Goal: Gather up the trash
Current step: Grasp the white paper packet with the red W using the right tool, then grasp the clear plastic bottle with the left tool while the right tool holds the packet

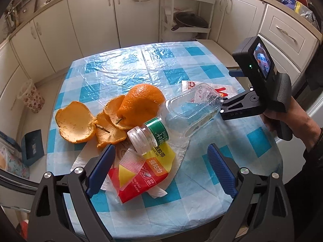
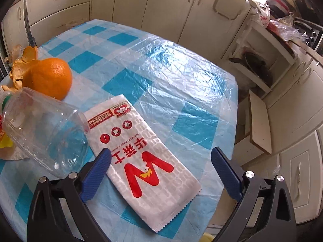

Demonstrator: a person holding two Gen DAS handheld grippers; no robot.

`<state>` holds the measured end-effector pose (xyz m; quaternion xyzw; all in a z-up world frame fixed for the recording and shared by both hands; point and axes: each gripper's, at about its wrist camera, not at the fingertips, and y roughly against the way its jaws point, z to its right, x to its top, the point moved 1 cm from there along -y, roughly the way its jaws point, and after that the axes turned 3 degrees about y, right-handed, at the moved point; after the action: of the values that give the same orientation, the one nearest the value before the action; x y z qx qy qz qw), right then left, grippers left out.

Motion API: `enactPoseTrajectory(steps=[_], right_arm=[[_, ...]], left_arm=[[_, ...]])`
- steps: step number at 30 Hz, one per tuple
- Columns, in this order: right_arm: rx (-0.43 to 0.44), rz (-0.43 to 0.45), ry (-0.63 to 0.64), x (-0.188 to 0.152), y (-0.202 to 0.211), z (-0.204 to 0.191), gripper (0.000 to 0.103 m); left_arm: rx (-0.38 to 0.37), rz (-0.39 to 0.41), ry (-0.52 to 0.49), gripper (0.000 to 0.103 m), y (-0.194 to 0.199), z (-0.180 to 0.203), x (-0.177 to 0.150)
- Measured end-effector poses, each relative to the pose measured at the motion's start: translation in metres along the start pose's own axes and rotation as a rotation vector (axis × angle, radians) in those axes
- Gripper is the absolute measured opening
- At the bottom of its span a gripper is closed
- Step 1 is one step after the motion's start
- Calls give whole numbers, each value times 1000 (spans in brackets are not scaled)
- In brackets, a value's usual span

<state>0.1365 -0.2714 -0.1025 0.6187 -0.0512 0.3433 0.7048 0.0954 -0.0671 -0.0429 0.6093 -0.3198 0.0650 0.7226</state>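
Note:
Trash lies on the blue-checked table (image 1: pixel 125 64): orange peels (image 1: pixel 76 121), a clear plastic bottle (image 1: pixel 181 113) on its side with a green label, a red-yellow wrapper (image 1: pixel 141 173) on white tissue, and a white sachet with a red W (image 2: pixel 145 151). My left gripper (image 1: pixel 161 157) is open above the red-yellow wrapper. My right gripper (image 2: pixel 161 157) is open, its fingers either side of the sachet's near end; the bottle (image 2: pixel 44 129) lies just left of it. The right gripper also shows in the left wrist view (image 1: pixel 232 104), behind the bottle's base.
White kitchen cabinets (image 1: pixel 90 20) surround the table. A floral-patterned bin (image 1: pixel 32 96) stands on the floor at the left. A shelf unit with a pan (image 2: pixel 260 68) stands beyond the table's far right edge (image 2: pixel 232 121).

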Motion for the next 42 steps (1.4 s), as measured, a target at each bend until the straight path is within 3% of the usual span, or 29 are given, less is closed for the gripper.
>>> enactPoseTrajectory(steps=[3,5,6,9,13,17,21,22,23,25,30,32,34,38,40,42], right_arm=[[84,-18,-31,-2,0,3,87],[189,-32,-60,-4,2,4,61],[201,-36,-60,-5,4,4,56],[213,-46,-50,-10,11,4,27],[256,-57,-69,-19,19,8,11],[278,-44,-92,-22,28,15,8],[268,-23,-118,-25,39,24,8],[261,-21,-125,-26,41,28,8],[252,-19,-135,-27,42,31,8],[232,-16,-153,-28,44,38,8],[219,4,-189,-28,53,47,8],[231,13,-200,-27,58,47,8],[237,18,-204,-27,62,46,8],[244,2,-202,-32,63,41,8],[259,3,-218,-34,65,42,8],[271,14,-240,-37,70,45,8]], left_arm=[[-17,-2,-8,89,-4,2,6],[-30,-1,-18,89,-8,5,12],[-34,0,-36,89,-10,10,16],[-22,17,-147,89,-17,28,30],[-14,25,-317,89,-31,49,42],[-28,-12,-454,89,-51,63,46],[-39,-37,-478,89,-63,70,43],[-38,-44,-480,86,-65,72,43],[-37,-49,-479,76,-67,73,42],[2,-48,-474,66,-71,74,42],[-13,-52,-434,59,-67,72,45],[-31,-56,-438,50,-62,73,44],[-42,-64,-441,51,-60,75,42],[23,-76,-471,72,-68,82,33],[50,-78,-495,72,-71,86,28],[33,-108,-476,69,-73,86,27]])
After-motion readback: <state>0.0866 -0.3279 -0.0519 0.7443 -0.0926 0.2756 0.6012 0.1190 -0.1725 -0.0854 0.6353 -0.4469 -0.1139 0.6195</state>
